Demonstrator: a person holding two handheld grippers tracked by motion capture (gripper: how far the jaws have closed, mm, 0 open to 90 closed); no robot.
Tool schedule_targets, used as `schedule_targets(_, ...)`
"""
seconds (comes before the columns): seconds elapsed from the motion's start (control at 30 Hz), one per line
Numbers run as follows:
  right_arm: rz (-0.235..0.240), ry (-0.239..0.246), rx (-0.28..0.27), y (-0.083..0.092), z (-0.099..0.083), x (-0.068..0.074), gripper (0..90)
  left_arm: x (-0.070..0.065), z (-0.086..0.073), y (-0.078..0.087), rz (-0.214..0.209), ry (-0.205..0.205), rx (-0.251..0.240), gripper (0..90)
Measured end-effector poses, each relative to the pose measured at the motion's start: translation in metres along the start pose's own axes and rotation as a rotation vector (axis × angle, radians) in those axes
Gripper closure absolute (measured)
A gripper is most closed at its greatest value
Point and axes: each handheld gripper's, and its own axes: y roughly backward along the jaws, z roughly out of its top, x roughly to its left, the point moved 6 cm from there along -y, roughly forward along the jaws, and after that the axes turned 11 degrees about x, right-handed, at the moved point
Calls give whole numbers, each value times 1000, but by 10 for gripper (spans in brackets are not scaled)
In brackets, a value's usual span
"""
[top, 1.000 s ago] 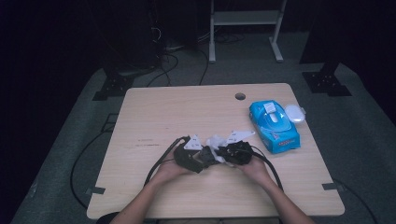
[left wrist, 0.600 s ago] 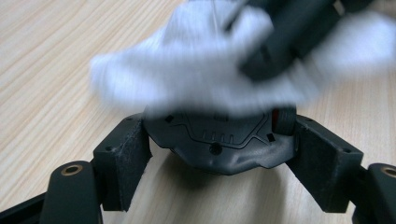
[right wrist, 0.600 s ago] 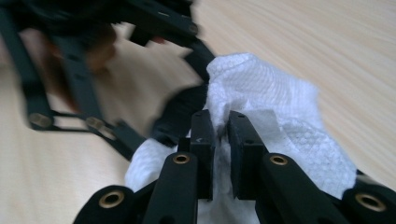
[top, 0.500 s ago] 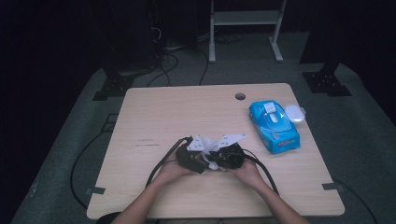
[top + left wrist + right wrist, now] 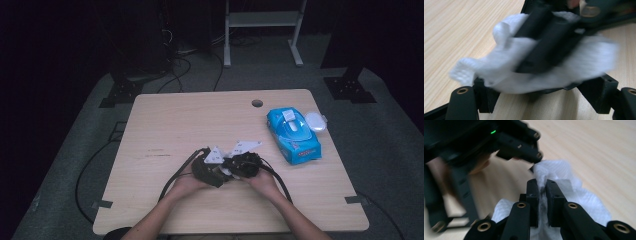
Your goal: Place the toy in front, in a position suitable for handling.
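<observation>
White tissue (image 5: pixel 564 187) is pinched in the right hand-held gripper (image 5: pixel 542 185); the left hand-held gripper (image 5: pixel 544 100), jaws spread, straddles it on the table (image 5: pixel 190 120).

One wooden table (image 5: pixel 165 125) stands in the room, with one round hole (image 5: pixel 257 103) near its far edge. On it lies one blue pack of wipes (image 5: pixel 293 136) and, just beside that, one small white lid (image 5: pixel 315 120). One crumpled white tissue (image 5: pixel 559 173) is in hand. There are two grippers, the left gripper (image 5: pixel 207 170) and the right gripper (image 5: pixel 241 164), each with two black jaws, each trailing one cable, and two forearms. One white metal rack (image 5: pixel 262 22) stands beyond the table.
</observation>
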Motion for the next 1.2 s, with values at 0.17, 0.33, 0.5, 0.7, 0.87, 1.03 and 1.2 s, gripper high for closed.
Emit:
schedule_targets(0.17,-41,-60,23,6,-8,-24,813,3,-3,-1,-6,3,4,244)
schedule_targets(0.33,-114,-114,30,27,-30,-52,813,4,-4,0,-7,12,-1,246)
schedule_targets(0.5,-123,-129,28,32,-34,-49,816,6,-5,-1,7,16,4,298)
schedule_targets(0.7,-74,-58,18,12,-16,-28,818,8,-6,-2,-3,15,8,310)
schedule_targets(0.87,-32,-56,19,11,-18,-28,819,8,-4,-6,-9,10,-3,252)
schedule_targets(1.03,-15,-27,32,9,-19,-24,818,5,2,-7,-6,1,-20,223)
schedule_targets(1.2,-47,-31,21,23,-23,-31,817,4,0,-6,-22,1,-19,235)
